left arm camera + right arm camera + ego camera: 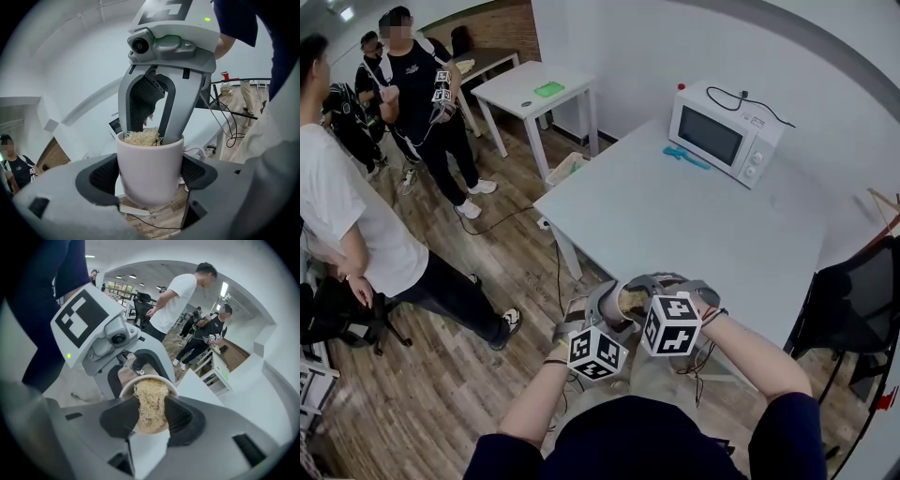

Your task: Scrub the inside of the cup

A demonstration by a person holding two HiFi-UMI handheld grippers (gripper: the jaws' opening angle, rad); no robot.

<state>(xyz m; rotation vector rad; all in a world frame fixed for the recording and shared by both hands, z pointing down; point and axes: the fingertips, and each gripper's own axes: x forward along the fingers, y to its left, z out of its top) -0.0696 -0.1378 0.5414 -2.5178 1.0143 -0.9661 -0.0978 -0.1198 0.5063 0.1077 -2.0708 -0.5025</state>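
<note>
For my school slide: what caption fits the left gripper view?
Left gripper grips a pale cup; right gripper holds a straw-like scrubber inside it.

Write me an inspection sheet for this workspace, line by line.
Surface: white table, nothing of the job on it.
Job's things: cup held in the air, off the table; scrubber, fibrous, pushed into its mouth.
Clutter: microwave and a small blue item at the table's far side.
Grippers: left gripper, jaws shut on the cup's sides; right gripper, jaws shut on the scrubber.
Cables: black cable on the microwave's top; another cable on the floor.
Surroundings: wood floor, bystanders at left, second white table, black chair at right.
</note>
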